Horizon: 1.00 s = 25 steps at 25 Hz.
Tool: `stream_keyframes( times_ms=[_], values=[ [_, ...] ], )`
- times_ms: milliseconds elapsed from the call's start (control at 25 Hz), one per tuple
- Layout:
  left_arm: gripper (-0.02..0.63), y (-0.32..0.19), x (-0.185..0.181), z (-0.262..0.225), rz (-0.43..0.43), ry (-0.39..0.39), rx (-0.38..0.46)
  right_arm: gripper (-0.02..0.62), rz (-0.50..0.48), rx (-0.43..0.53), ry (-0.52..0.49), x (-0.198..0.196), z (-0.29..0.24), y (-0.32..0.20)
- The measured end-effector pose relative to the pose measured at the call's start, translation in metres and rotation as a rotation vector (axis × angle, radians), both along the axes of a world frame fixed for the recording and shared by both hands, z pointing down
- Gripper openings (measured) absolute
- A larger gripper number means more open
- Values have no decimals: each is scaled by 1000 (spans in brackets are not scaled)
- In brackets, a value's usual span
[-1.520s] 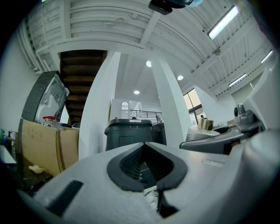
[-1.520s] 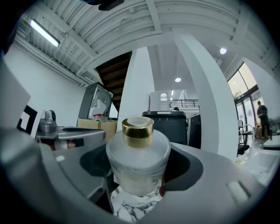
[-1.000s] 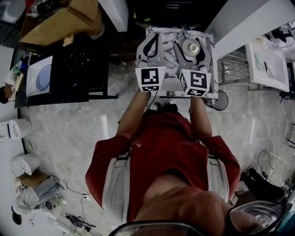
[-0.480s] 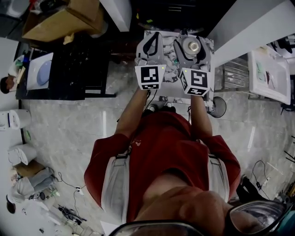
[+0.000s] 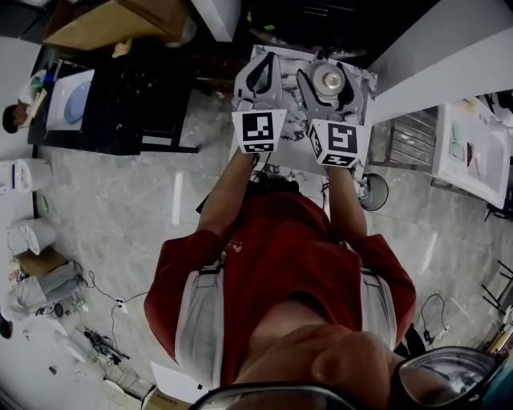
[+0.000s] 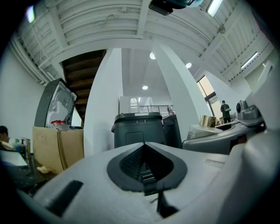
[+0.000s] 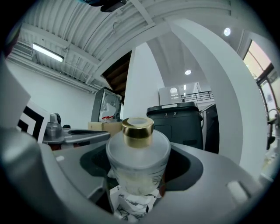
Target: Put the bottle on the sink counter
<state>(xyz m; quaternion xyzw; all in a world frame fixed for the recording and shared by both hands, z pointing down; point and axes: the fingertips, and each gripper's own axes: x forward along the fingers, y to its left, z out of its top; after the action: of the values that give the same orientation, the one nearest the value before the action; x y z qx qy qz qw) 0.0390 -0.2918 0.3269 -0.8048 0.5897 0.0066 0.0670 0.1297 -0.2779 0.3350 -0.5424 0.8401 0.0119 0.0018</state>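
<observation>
A frosted bottle (image 7: 138, 153) with a gold cap stands upright between the jaws of my right gripper (image 7: 142, 159), which is shut on its body. From the head view, the bottle (image 5: 329, 79) and right gripper (image 5: 331, 72) hang over a marble-patterned counter (image 5: 295, 128) at the top centre. Beside it on the left, my left gripper (image 5: 267, 61) is held level over the same counter. Its tips meet in the left gripper view (image 6: 145, 146), with nothing held.
A dark bin (image 6: 138, 129) and white columns stand ahead of both grippers. A black table (image 5: 120, 104) with a white tray, plus a cardboard box (image 5: 112, 20), lies to the left. A white slanted wall (image 5: 449, 56), a fan (image 5: 373, 192) and a white unit (image 5: 473, 148) are on the right.
Both grippers, the right one still holding the bottle, have moved a little forward over the counter together with the person. The jaws look unchanged.
</observation>
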Motion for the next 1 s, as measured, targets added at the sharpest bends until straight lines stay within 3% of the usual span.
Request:
stream_keyframes(
  times_ms=[560,1000],
  values=[
    [3,-18,-4,19,-2,-20,-24,337,-32,-51,-6,-15,26,-17],
    [3,-53,-43,29,10,-36,-31,337,-14,-75,13,-56,40,-51]
  ],
)
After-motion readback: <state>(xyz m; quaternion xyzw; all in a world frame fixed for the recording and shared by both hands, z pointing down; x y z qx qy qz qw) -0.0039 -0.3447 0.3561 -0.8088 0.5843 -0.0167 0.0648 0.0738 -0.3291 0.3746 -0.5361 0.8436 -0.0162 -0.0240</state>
